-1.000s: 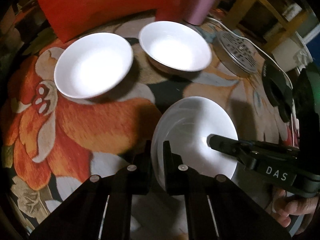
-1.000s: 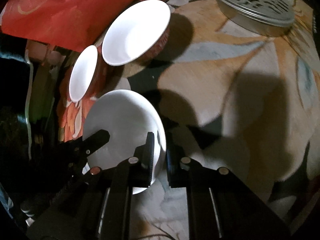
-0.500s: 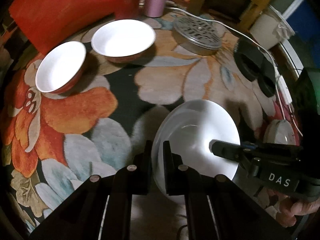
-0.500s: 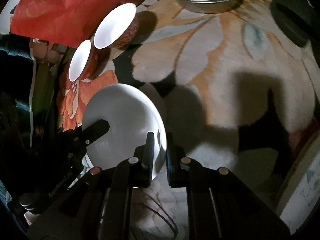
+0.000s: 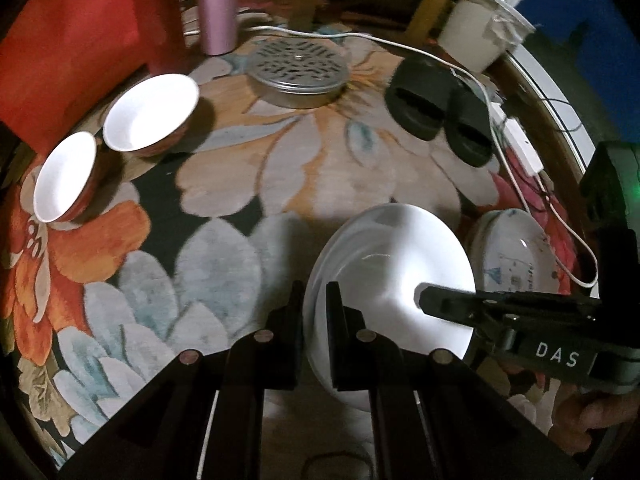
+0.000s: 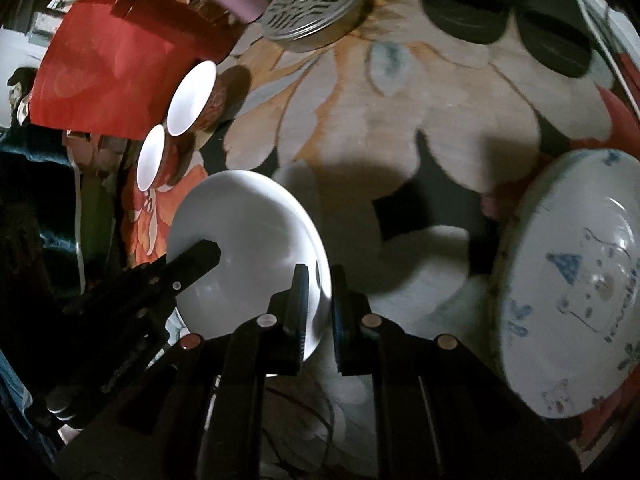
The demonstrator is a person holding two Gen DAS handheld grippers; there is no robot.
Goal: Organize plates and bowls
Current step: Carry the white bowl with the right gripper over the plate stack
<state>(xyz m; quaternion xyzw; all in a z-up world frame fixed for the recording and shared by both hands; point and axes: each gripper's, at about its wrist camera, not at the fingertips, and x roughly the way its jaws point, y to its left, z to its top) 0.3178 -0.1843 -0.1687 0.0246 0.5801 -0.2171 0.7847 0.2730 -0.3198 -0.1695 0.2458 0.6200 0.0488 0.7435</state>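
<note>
Both grippers hold one plain white plate [image 5: 394, 276] above the flowered rug. My left gripper [image 5: 315, 312] is shut on its near left rim. My right gripper [image 6: 320, 292] is shut on its opposite rim; the plate shows in the right wrist view [image 6: 248, 248]. A patterned plate [image 6: 576, 280] with blue drawings lies on the rug at the right, also in the left wrist view [image 5: 516, 256]. Two red-sided white bowls [image 5: 150, 114] [image 5: 64, 176] sit side by side at the far left.
A round perforated metal lid [image 5: 298, 66] lies at the back. Black slippers [image 5: 436, 108] and a white cable with power strip [image 5: 520, 144] are at the right. A pink tumbler [image 5: 218, 4] and a red box [image 5: 64, 52] stand at the back left.
Both grippers have carried the white plate up and to the right, away from the two bowls. The patterned plate has come into view at the right.
</note>
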